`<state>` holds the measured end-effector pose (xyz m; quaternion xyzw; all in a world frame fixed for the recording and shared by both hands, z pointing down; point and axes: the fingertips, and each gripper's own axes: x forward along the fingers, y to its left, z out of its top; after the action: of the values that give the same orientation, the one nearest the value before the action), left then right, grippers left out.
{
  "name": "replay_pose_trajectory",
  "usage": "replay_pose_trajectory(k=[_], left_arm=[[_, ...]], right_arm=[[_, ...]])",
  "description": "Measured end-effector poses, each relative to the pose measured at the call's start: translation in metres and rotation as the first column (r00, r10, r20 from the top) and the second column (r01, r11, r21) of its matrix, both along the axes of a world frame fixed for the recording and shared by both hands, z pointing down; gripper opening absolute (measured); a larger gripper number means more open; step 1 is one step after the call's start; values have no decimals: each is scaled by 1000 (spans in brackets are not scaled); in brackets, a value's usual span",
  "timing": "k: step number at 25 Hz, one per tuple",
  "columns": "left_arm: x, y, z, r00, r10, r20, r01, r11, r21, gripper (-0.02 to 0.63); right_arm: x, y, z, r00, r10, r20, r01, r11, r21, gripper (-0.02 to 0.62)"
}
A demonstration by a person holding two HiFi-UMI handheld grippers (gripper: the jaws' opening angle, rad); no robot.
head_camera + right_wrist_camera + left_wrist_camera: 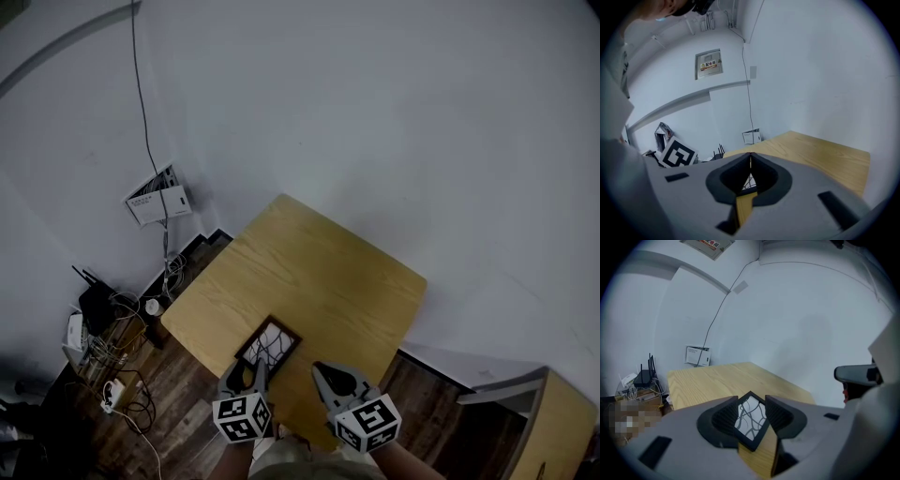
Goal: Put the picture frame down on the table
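The picture frame [268, 345] lay flat on the worktop [309, 272]. Beside it, your left claw [246, 372] gaped empty, and your right claw [323, 373] was closed.

Looks like a bare office or test room: plain white walls [394, 112], dark wood floor [192, 417], one light wooden desk [309, 272]. At nine o'clock, router [94, 302] amid tangled cables [122, 370]; at ten o'clock, open wall wiring box [157, 196].

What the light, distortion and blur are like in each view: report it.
Head view: dim, flat light, lower-left floor nearly black, picture frame on the table legible. Left gripper view: fisheye circle with black corners, wall edges bowed, mosaic patch lower left, left claw soft up close. Right gripper view: same fisheye vignette, pale wall, right claw soft.
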<state>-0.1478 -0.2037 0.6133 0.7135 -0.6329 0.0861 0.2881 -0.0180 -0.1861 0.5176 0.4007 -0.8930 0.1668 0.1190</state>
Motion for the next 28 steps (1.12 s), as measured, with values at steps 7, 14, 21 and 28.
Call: replay_pose_trajectory(k=[7,14,21,28], left_arm=[[-3,24,-26,1000,-3,18,2,999,53,23],[-6,46,-50,1000,15,-7,-15,998,68,6],[-3,67,-71,998,69,15,-70,993,93,3],[3,85,-82,993,115,-16,-112,989,97,3]], right_arm=[[4,18,-8,999,34,5,-34,999,24,0],[5,37,-16,998,50,24,-51,997,50,0],[8,53,-29,998,62,28,-64,995,77,0],[10,63,-44,998,59,28,-62,991,116,0]])
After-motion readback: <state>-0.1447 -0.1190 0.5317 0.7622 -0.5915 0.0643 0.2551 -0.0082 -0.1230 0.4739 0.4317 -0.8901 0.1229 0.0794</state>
